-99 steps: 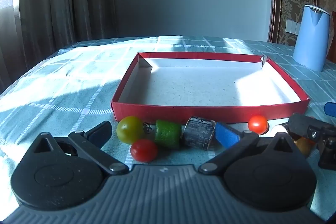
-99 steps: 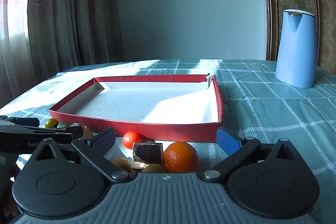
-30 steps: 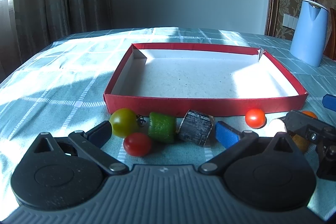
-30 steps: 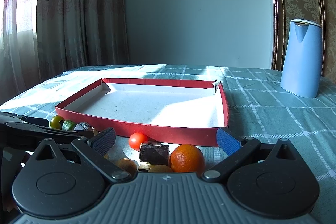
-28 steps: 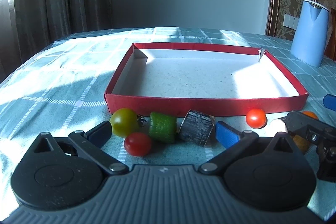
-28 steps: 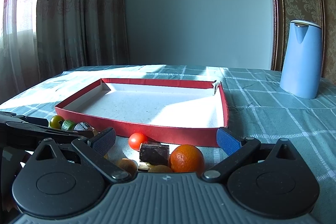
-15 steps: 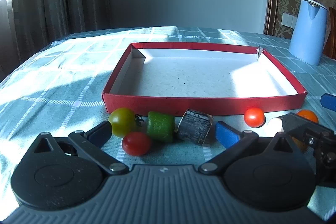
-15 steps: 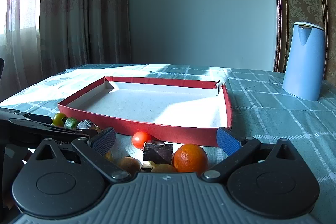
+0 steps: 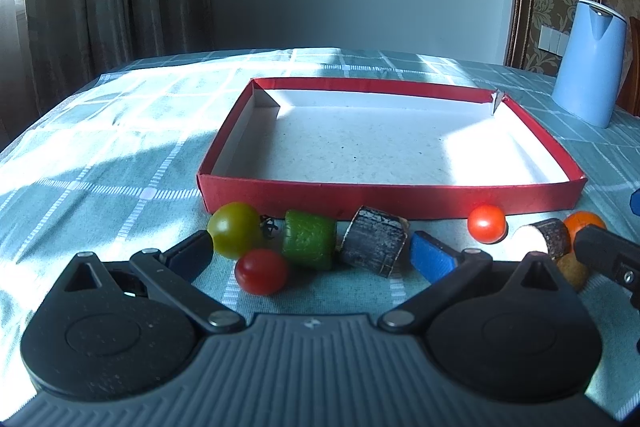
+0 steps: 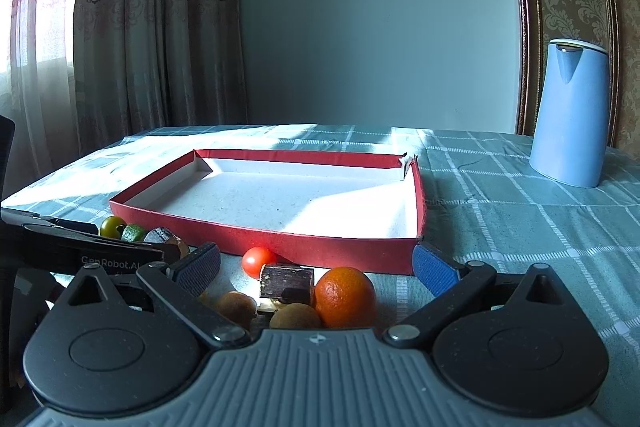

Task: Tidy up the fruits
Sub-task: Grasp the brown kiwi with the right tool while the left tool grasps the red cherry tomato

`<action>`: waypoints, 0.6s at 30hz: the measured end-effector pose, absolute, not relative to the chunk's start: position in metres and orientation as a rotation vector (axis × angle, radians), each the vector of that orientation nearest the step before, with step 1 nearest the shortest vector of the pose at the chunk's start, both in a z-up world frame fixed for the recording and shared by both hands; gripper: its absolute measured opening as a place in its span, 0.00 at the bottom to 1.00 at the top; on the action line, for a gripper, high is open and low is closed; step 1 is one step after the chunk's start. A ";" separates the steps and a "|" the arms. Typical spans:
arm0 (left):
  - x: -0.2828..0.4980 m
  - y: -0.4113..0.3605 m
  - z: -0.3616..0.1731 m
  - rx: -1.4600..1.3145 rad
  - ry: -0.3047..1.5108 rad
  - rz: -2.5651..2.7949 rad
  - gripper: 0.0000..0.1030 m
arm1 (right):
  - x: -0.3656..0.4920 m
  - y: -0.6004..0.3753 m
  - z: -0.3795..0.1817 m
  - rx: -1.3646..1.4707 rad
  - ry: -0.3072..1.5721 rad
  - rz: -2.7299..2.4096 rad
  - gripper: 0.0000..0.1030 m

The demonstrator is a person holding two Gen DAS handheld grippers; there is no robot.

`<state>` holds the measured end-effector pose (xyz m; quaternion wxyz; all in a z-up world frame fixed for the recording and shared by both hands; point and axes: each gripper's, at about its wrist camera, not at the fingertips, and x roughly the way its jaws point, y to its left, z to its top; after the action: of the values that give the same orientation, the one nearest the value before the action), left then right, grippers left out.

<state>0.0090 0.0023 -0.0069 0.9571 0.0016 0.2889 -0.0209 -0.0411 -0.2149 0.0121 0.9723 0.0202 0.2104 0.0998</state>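
Both grippers have risen slightly since 3.3 seconds ago, so the red tray (image 9: 392, 201) sits lower in each view and more of its floor shows. No fruit has moved.

On the left, the left gripper (image 9: 310, 255) hovers low over the bench (image 9: 100, 167), its fingers (image 9: 434, 257) spread wide and holding nothing. Between them, left to right, lie a green-yellow tomato (image 9: 235, 230), a red cherry tomato (image 9: 261, 271), a green chunk (image 9: 309, 244) and a dark-skinned slice (image 9: 374, 245), all just in front of the tray's near wall.

Further right, another red tomato (image 9: 486, 223) rests beside the wall. The right gripper (image 10: 316, 267) also has its fingers (image 10: 436, 271) wide apart and empty, with an orange (image 10: 345, 297), a dark slice (image 10: 286, 282) and 2 brown fruits (image 10: 236, 305) between them. A blue kettle (image 10: 570, 115) stands far right.

The tray is empty, so sorting has probably not begun; a first grasp seems next.
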 end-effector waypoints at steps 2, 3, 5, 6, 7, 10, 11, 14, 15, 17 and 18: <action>0.008 0.002 -0.006 0.003 0.582 -0.046 1.00 | -0.049 -0.225 0.011 0.051 0.436 0.202 1.00; 0.007 0.002 -0.006 0.006 0.577 -0.048 1.00 | -0.052 -0.230 0.010 0.052 0.442 0.201 1.00; 0.007 0.001 -0.006 0.011 0.573 -0.052 1.00 | -0.057 -0.237 0.007 0.035 0.465 0.200 1.00; 0.006 0.001 -0.006 0.011 0.572 -0.053 1.00 | -0.058 -0.239 0.005 0.024 0.480 0.199 1.00; 0.007 0.001 -0.006 0.011 0.573 -0.052 1.00 | -0.058 -0.241 0.003 0.017 0.496 0.201 1.00; 0.007 0.002 -0.006 0.008 0.579 -0.048 1.00 | -0.055 -0.243 0.001 0.034 0.513 0.200 0.97; 0.008 0.002 -0.006 0.006 0.581 -0.046 1.00 | -0.053 -0.241 0.002 0.026 0.511 0.195 0.95; 0.008 0.002 -0.006 0.006 0.585 -0.046 1.00 | -0.048 -0.236 0.001 -0.006 0.526 0.196 0.86; 0.008 0.001 -0.006 0.006 0.586 -0.046 1.00 | -0.047 -0.235 0.000 -0.012 0.541 0.206 0.85; 0.008 0.001 -0.006 0.006 0.585 -0.046 1.00 | -0.047 -0.233 -0.002 -0.003 0.565 0.231 0.83; 0.008 0.001 -0.006 0.007 0.584 -0.046 1.00 | -0.048 -0.232 -0.003 0.006 0.574 0.247 0.82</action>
<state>0.0081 0.0010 -0.0060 0.9574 0.0035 0.2877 -0.0228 -0.0477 -0.2322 -0.0030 0.9516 0.0029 0.2825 0.1214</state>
